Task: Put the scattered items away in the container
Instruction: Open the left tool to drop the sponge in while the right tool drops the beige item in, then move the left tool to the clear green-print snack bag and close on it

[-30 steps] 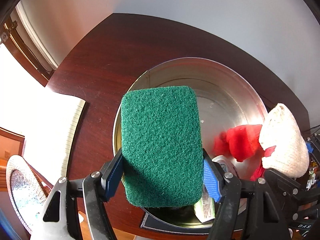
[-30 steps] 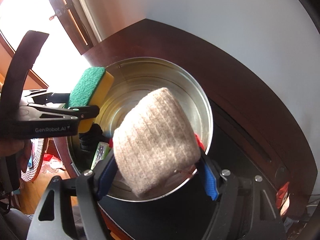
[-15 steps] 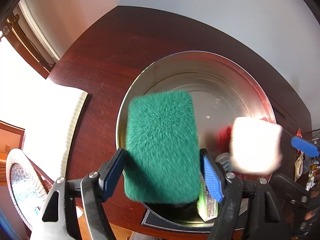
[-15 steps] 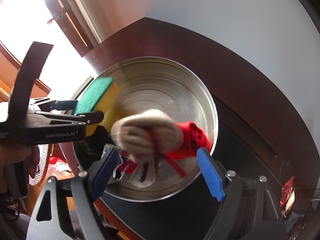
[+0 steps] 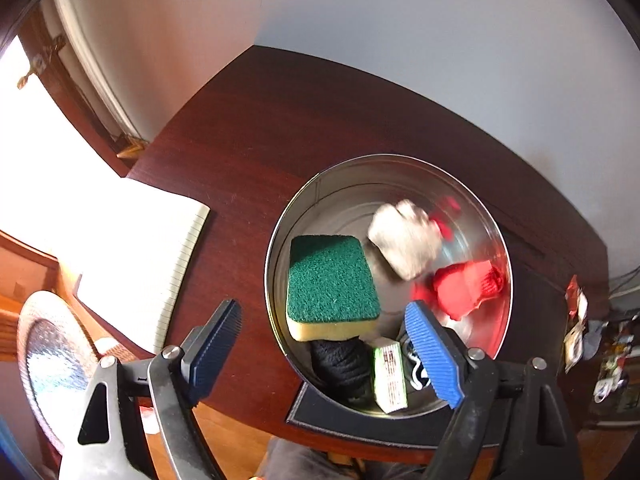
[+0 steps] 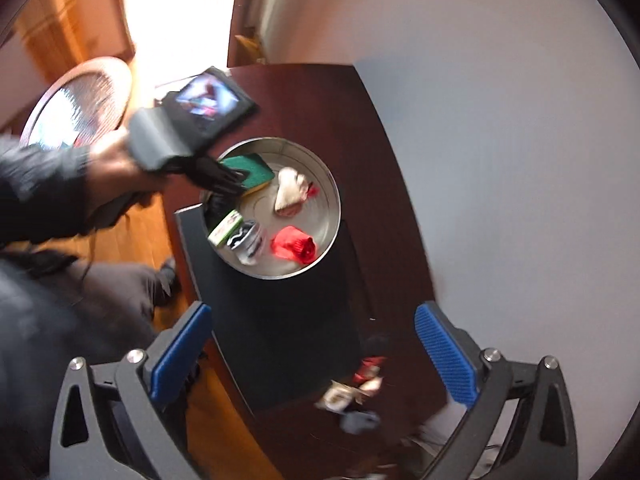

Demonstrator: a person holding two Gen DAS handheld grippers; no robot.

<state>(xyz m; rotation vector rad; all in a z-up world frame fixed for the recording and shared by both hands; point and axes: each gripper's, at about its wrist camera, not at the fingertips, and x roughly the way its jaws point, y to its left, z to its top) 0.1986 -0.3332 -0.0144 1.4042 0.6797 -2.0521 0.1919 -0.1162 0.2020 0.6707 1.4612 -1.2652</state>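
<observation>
A round metal tin (image 5: pixel 472 196) (image 6: pixel 334 216) stands on the dark wooden table (image 5: pixel 248 128). Inside lie a green-and-yellow sponge (image 5: pixel 330 284) (image 6: pixel 252 168), a beige sock (image 5: pixel 404 236) (image 6: pixel 290 192), a red sock (image 5: pixel 468 288) (image 6: pixel 294 248), a black item (image 5: pixel 340 364), a small green-and-white box (image 5: pixel 390 376) (image 6: pixel 226 228) and a grey-white patterned item (image 6: pixel 248 244). My left gripper (image 5: pixel 324 348) is open and empty, held above the tin's near rim. My right gripper (image 6: pixel 316 356) is open and empty, pulled well back from the tin. The left gripper's body (image 6: pixel 192 120) shows in the right wrist view.
A lined notepad (image 5: pixel 140 264) lies left of the tin. A black mat (image 6: pixel 280 320) lies under the tin's near side. Small clutter (image 6: pixel 352 396) sits at the table's right end. A round wicker item (image 5: pixel 44 364) stands beyond the table edge.
Both grippers opened. The sponge dropped from the left gripper into the tin, the beige and red socks dropped from the right. Both grippers pulled back, the right one farther.
</observation>
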